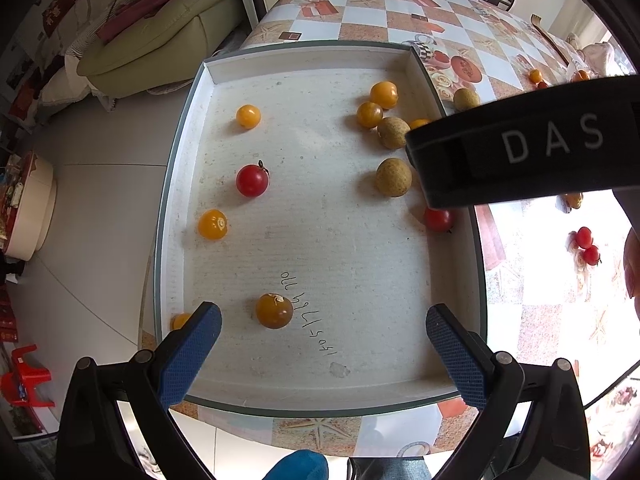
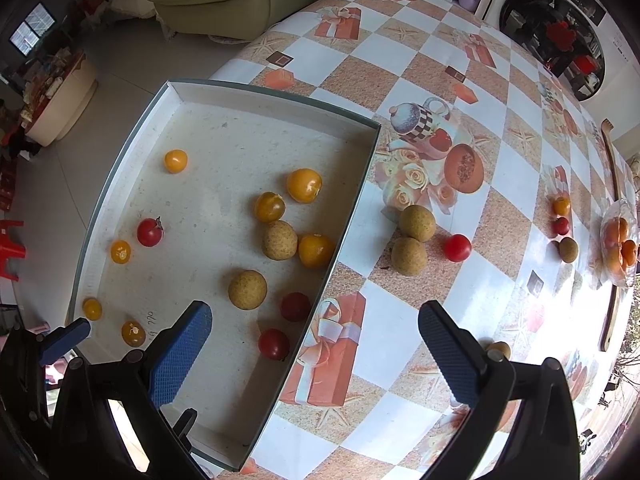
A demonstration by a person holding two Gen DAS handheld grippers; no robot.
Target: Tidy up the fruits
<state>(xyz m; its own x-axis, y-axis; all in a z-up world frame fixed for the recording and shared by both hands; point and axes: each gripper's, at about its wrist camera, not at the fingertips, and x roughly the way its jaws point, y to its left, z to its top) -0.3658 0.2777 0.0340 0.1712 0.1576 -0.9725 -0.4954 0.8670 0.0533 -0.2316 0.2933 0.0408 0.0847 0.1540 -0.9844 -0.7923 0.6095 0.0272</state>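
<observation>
A shallow white tray (image 1: 304, 384) holds several fruits: yellow-orange ones (image 1: 248, 116), red tomatoes (image 1: 252, 180) and brown longans (image 1: 393, 177). My left gripper (image 1: 324, 340) is open over the tray's near end, with an orange fruit (image 1: 274, 311) just ahead between its fingers and untouched. My right gripper (image 2: 316, 344) is open and empty, straddling the tray's right wall (image 2: 340, 240). Its black body (image 1: 520, 144) crosses the left wrist view and hides part of the tray's right side. On the table beside the tray lie two longans (image 2: 416, 218) and a red tomato (image 2: 457, 248).
Farther right on the checked tablecloth (image 2: 400, 52) lie an orange fruit (image 2: 561, 206), a red one (image 2: 561, 226) and a longan (image 2: 568, 249), next to a glass dish (image 2: 618, 276) of orange fruit. Another longan (image 2: 498, 349) sits behind my right finger. A long wooden stick (image 2: 612, 240) lies at the far right.
</observation>
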